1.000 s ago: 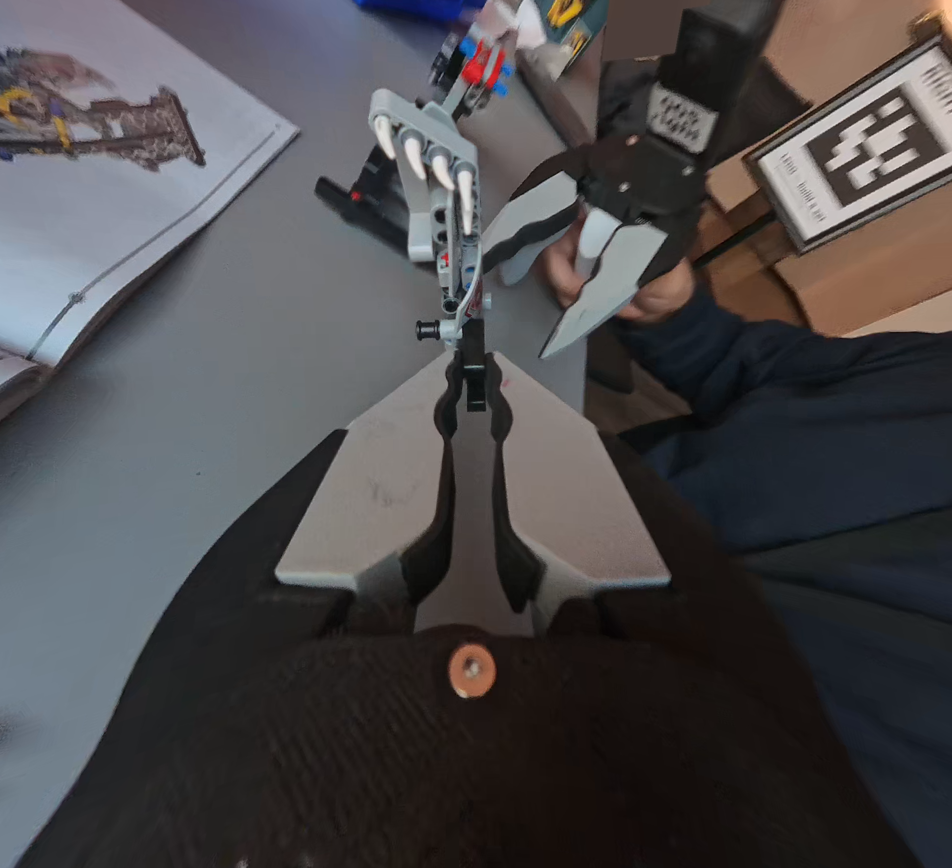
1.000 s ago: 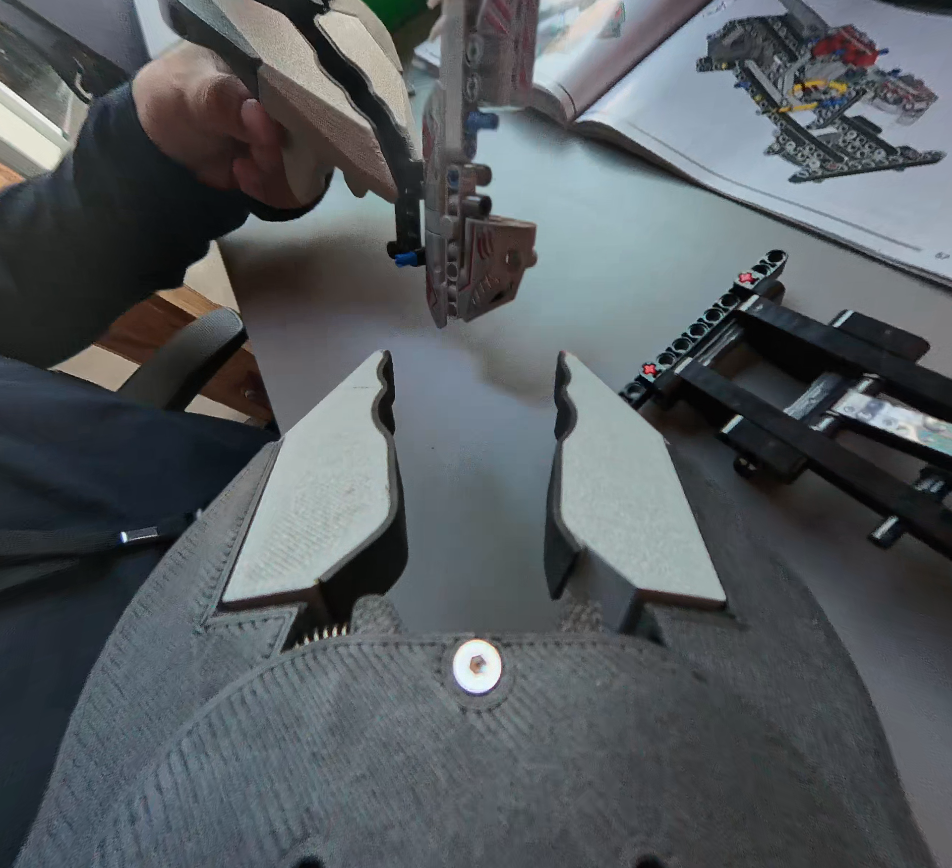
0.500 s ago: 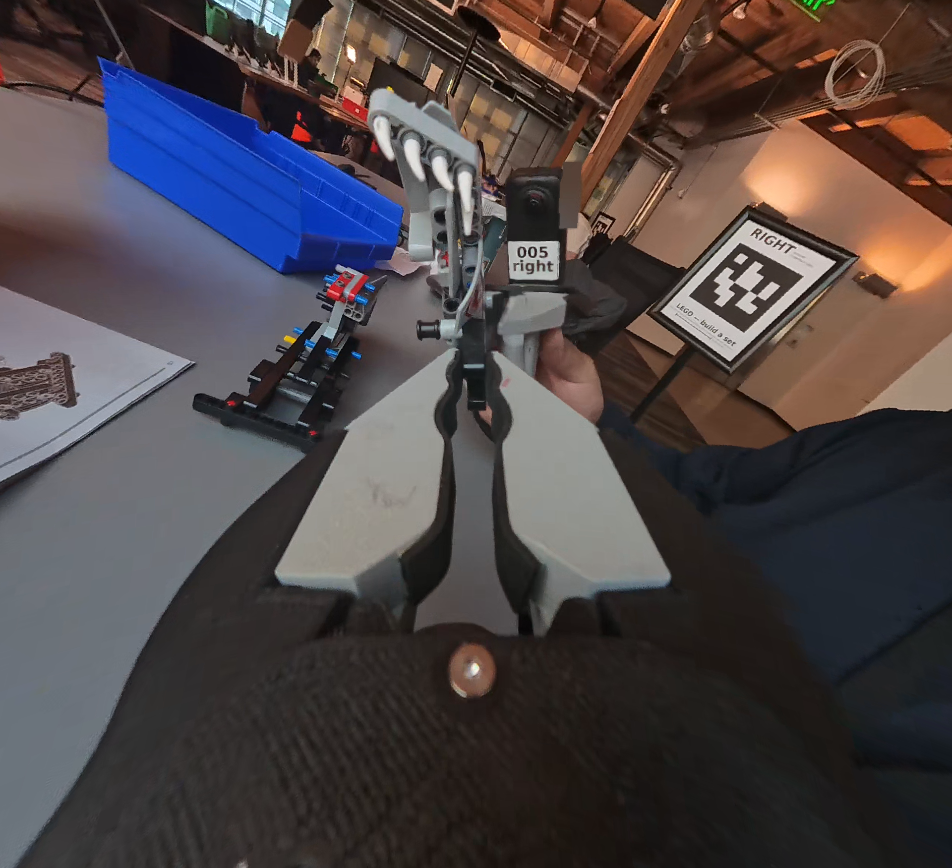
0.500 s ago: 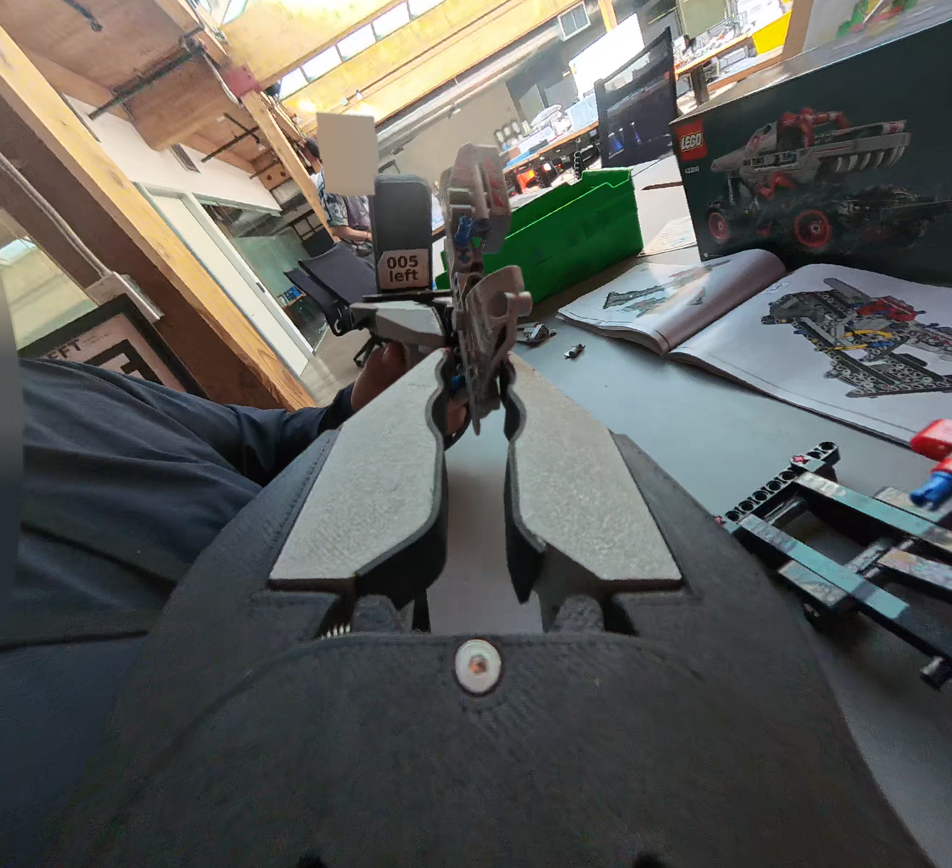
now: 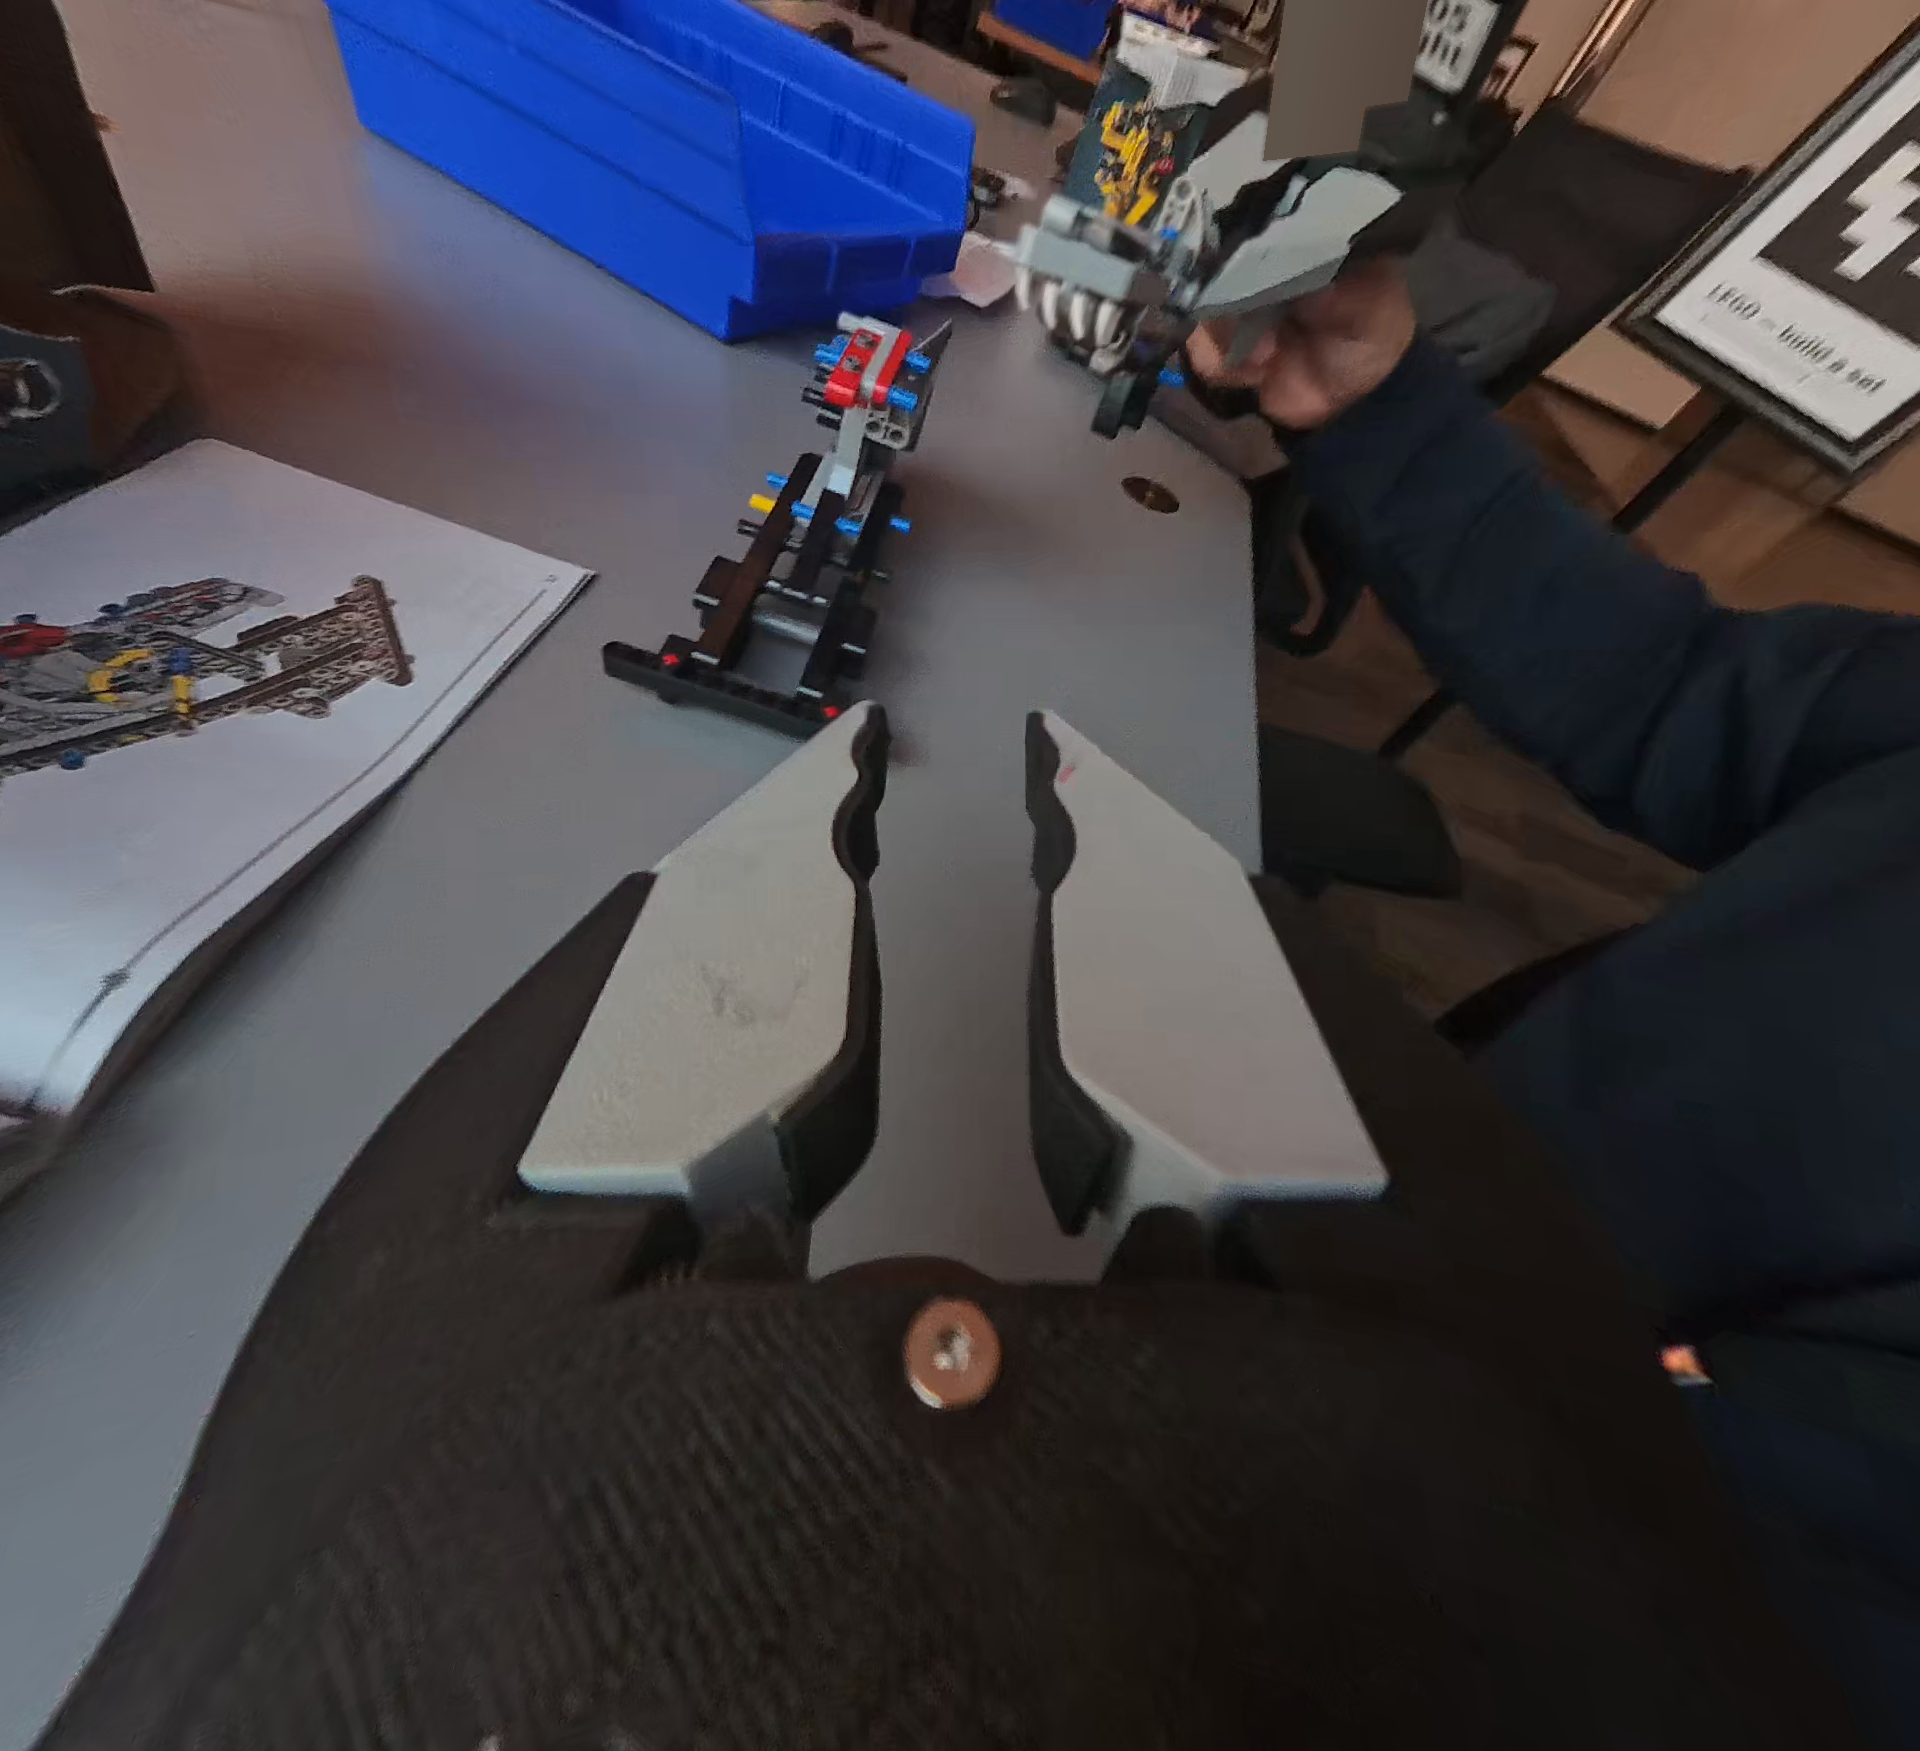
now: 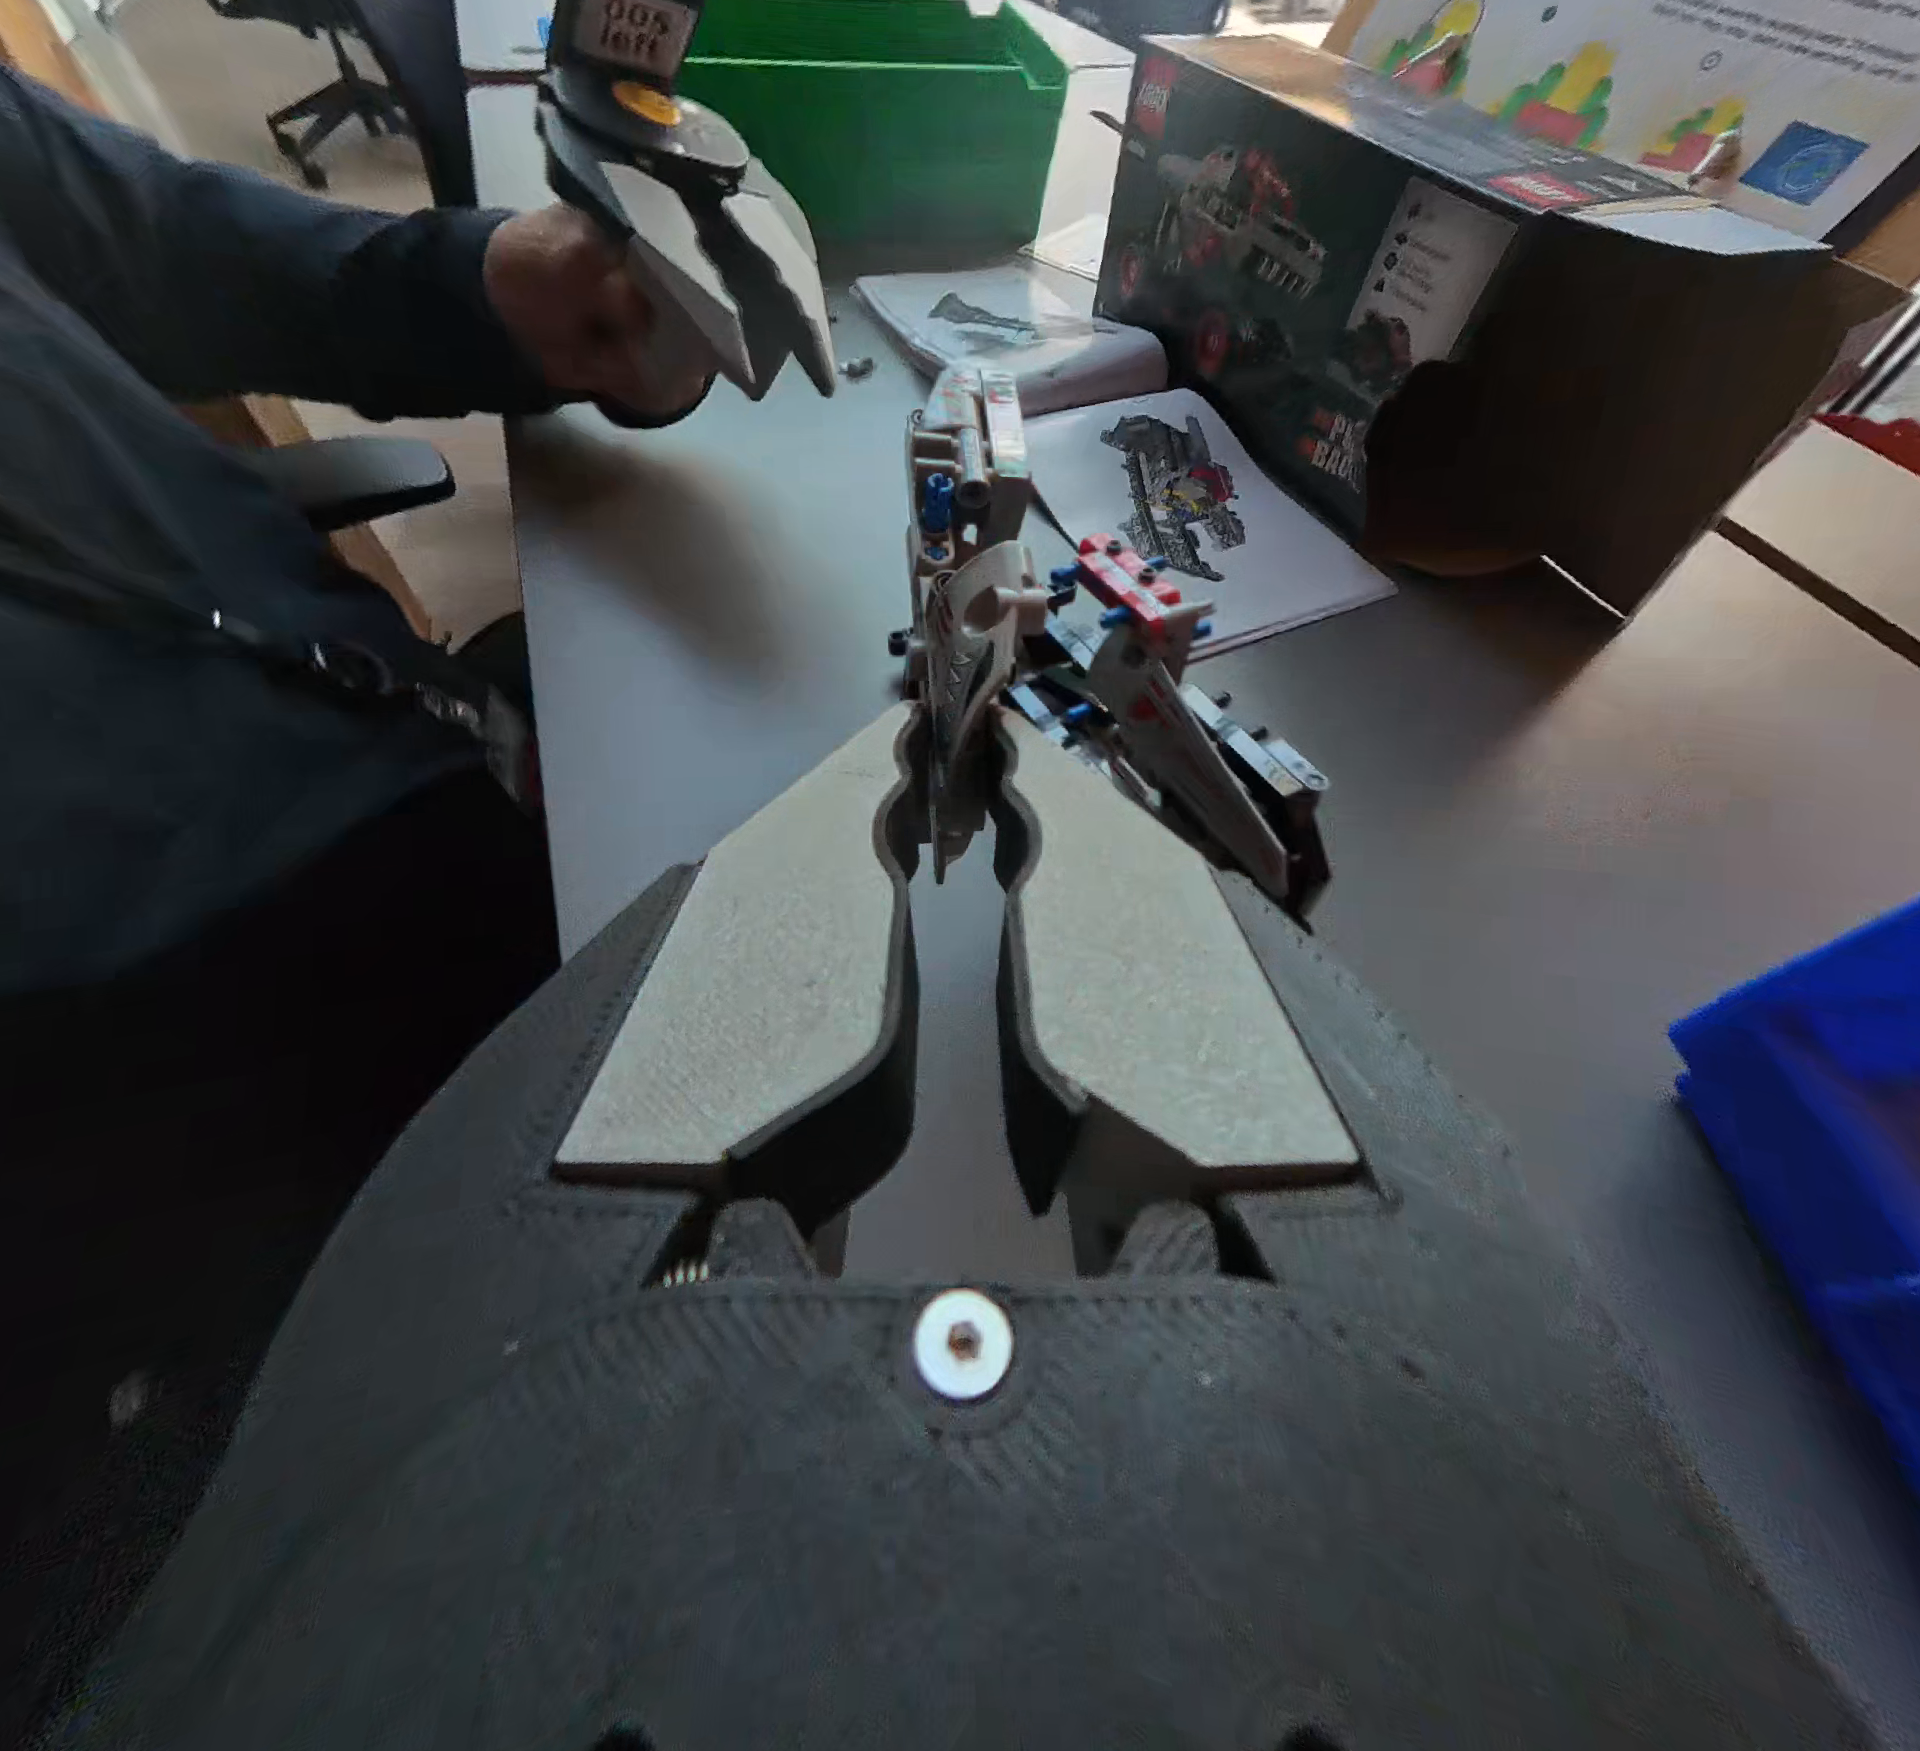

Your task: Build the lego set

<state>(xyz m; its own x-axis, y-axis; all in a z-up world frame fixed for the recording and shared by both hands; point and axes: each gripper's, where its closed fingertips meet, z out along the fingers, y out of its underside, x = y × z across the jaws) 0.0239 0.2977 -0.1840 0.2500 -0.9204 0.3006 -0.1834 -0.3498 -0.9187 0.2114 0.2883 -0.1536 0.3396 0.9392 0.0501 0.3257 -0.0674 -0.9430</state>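
The right tongs (image 6: 954, 745) are clamped on a grey toothed lego assembly (image 6: 971, 579) that stands upright from their tips above the grey tabletop (image 6: 1507, 828). Just beyond and right of the tips lies a black lego chassis (image 6: 1174, 693) with red and blue parts. Up and to the left, the left tongs (image 6: 795, 376) hang empty, fingers parted. Farther ahead are an open instruction booklet (image 6: 1278, 579), the set's box (image 6: 1455, 330) and a green bin (image 6: 883, 112).

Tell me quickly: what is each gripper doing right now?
Left gripper: open, holding nothing.
Right gripper: shut on the grey jaw assembly, above the table.
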